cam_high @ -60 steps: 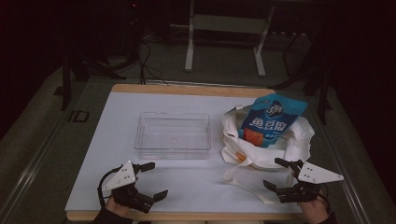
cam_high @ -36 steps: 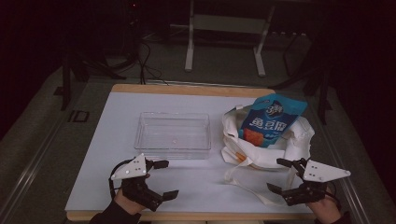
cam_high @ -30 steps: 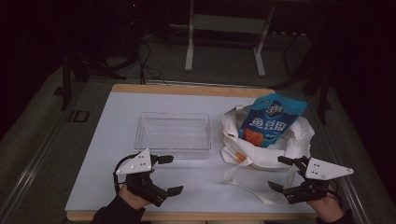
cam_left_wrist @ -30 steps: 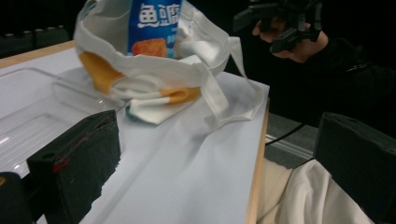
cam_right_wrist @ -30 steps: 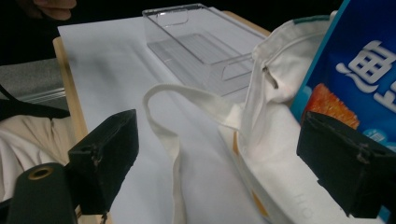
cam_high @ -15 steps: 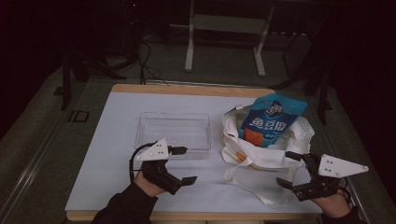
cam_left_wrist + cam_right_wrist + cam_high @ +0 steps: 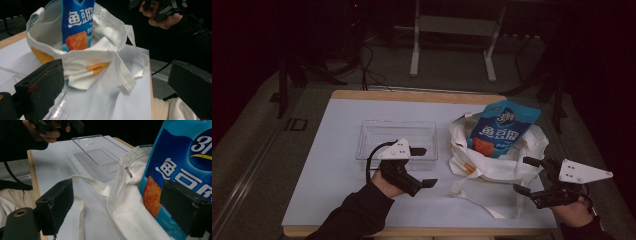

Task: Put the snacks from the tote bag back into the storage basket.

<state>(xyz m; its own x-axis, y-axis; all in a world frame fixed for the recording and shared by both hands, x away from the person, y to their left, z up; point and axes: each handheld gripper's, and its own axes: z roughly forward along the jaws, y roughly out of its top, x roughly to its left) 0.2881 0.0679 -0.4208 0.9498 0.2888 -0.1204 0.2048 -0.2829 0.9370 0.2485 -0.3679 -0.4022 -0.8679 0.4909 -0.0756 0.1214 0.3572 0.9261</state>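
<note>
White table [image 7: 332,170]: blue snack bag [image 7: 500,129] upright inside cream tote [image 7: 492,160].

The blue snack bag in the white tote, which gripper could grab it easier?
Probably the right gripper: it hangs open right beside the white tote, with the blue snack bag looming close between its jaws. The left gripper sits farther off, by the clear tray.

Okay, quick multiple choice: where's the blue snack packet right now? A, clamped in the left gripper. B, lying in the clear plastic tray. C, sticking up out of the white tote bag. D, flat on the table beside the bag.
C: the blue snack packet stands upright inside the open mouth of the white tote bag, while the clear plastic tray is empty and the left gripper is open with nothing in it.
</note>
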